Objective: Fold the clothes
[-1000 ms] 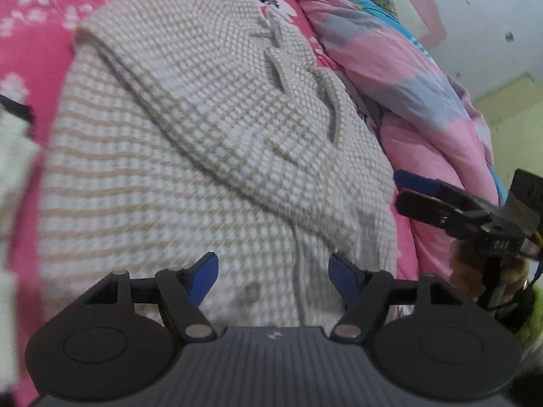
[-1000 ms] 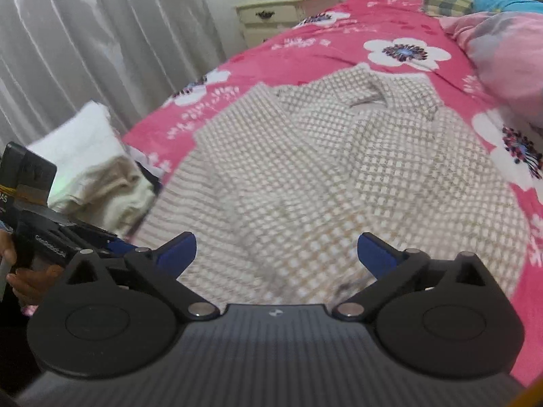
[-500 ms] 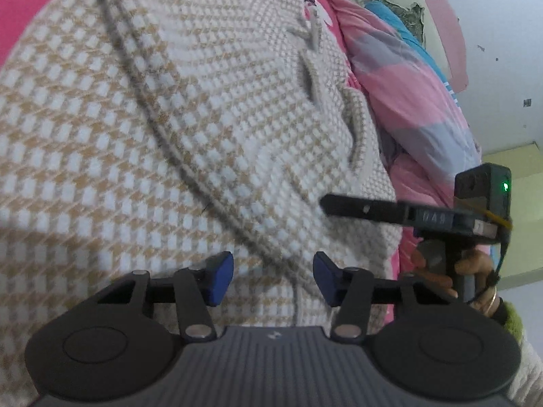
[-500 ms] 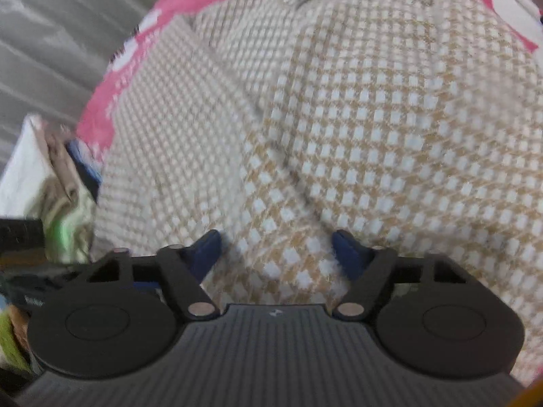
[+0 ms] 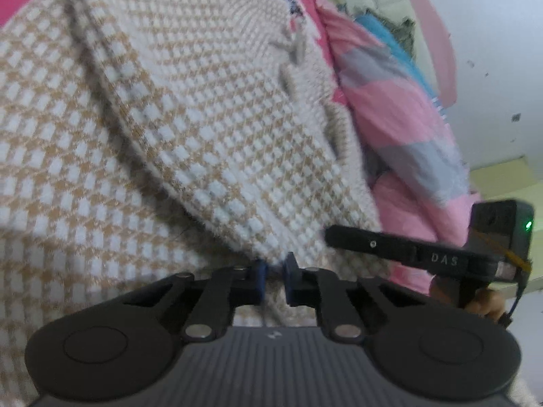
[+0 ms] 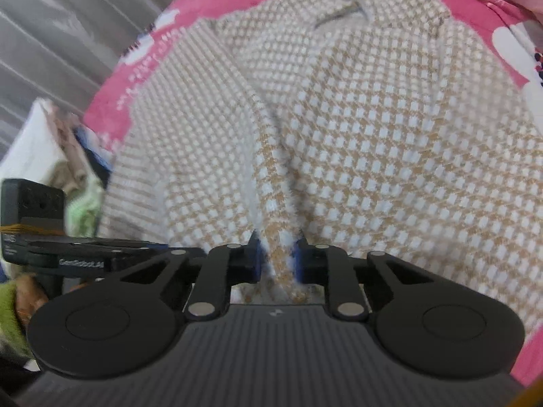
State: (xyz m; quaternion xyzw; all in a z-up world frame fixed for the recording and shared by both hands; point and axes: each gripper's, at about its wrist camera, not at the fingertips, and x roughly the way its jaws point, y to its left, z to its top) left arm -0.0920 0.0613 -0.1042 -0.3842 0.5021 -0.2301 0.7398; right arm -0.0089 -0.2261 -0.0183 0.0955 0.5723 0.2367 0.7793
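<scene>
A beige and white checked sweater (image 5: 203,129) lies spread on a pink floral bedsheet (image 6: 142,68). The left gripper (image 5: 273,279) is clamped on its near hem, and the right gripper (image 6: 276,263) pinches a raised ridge of the same hem just beside it. The gripper bodies hide the hem's lowest edge. Motion blur softens the knit.
</scene>
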